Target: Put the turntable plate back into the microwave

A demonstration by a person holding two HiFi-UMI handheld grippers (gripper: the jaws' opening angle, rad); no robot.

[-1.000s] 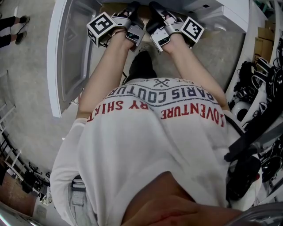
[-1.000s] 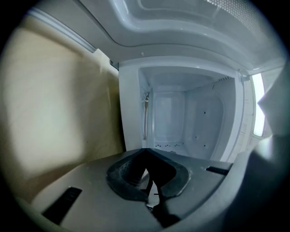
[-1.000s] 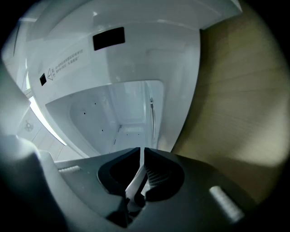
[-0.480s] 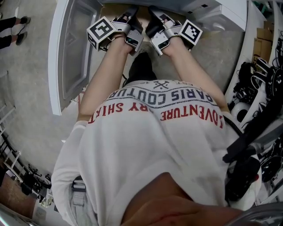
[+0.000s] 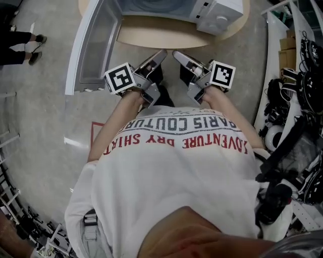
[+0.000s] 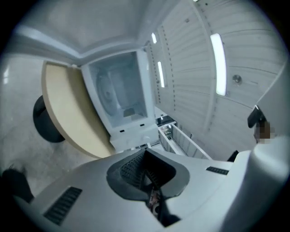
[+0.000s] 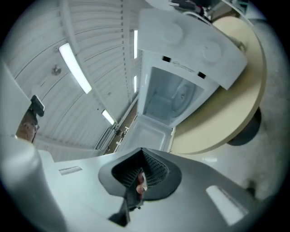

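Both hand-held grippers have pulled back out of the microwave since the earlier frames. They were up at the top edge of the head view, and now they sit lower, just above the person's white shirt (image 5: 176, 166).

The left hand-held gripper (image 5: 160, 53) is left of centre and the right hand-held gripper (image 5: 176, 53) is just beside it. Their tips angle in toward each other, close but not touching.

In its own view, the left hand-held gripper (image 6: 145, 152) is clenched with nothing in it, ribbed pads pressed together. Same deal on the right hand-held gripper (image 7: 142, 152): jaws together, gripping nothing.

The microwave (image 5: 214, 12) is at the top of the head view on a round beige desk (image 5: 156, 33). Its door (image 5: 96, 45) hangs wide open at the upper left.

The turntable plate (image 6: 108, 93) is pretty faint tbh. It shows as a pale round outline on the floor of the cavity, the side nearest the desk. The right gripper view shows the same circle (image 7: 181, 97) inside the open cavity. So the plate is in the microwave, well apart from both hand-held grippers.
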